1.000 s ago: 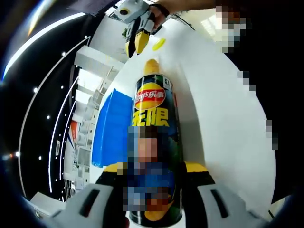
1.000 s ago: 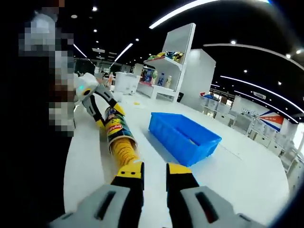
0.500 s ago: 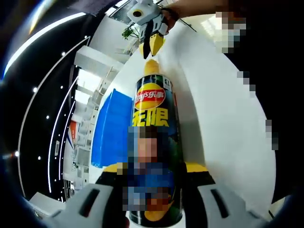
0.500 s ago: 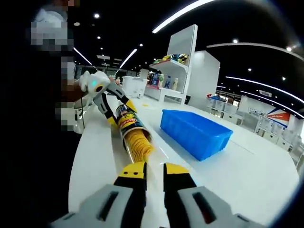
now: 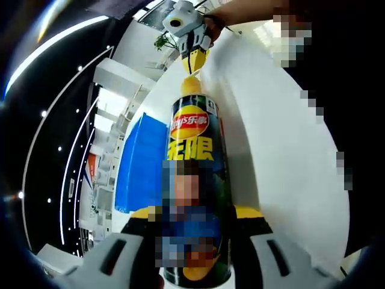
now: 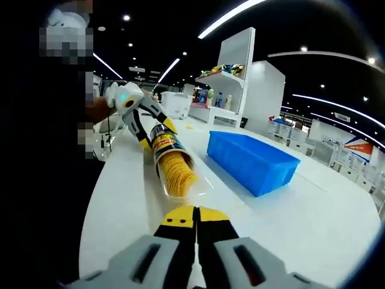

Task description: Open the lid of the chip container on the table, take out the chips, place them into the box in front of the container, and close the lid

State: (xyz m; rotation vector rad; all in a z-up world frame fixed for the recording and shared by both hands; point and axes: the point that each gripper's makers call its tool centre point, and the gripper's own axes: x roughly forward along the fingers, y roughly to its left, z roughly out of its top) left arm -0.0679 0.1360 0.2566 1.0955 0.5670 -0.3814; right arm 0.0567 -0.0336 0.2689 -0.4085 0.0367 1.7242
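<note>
The chip container (image 5: 195,180) lies on its side on the white desk (image 5: 283,156), clamped near its base between the yellow-tipped jaws of the left gripper (image 5: 195,241); in the left gripper view the dark tube with its red and yellow logo runs straight away from the camera, and a stack of chips (image 5: 191,84) pokes out of its far, open end; just beyond that stack hangs the right gripper (image 5: 194,60), its yellow tips pressed together and very near the chips, though whether they touch I cannot tell.

From the right gripper view the same tube (image 6: 165,150) lies tilted across the desk (image 6: 120,198), its open mouth toward the camera; the chips (image 6: 178,177) spill partly out of it in a yellow column, resting in a clear tray (image 6: 201,188) that extends past the mouth; the left gripper (image 6: 153,133) holds the far end of the tube, with a hand (image 6: 99,111) behind it; the right gripper (image 6: 195,218) rises from the bottom of this view with its jaws shut against each other, nothing between them, pointing at the chips from a short way off.

The blue box (image 6: 252,161) sits on the desk beside the tube, apart from it, and appears as a blue slab (image 5: 141,162) alongside the container in the left gripper view; white shelves (image 6: 231,78) with goods stand behind.
</note>
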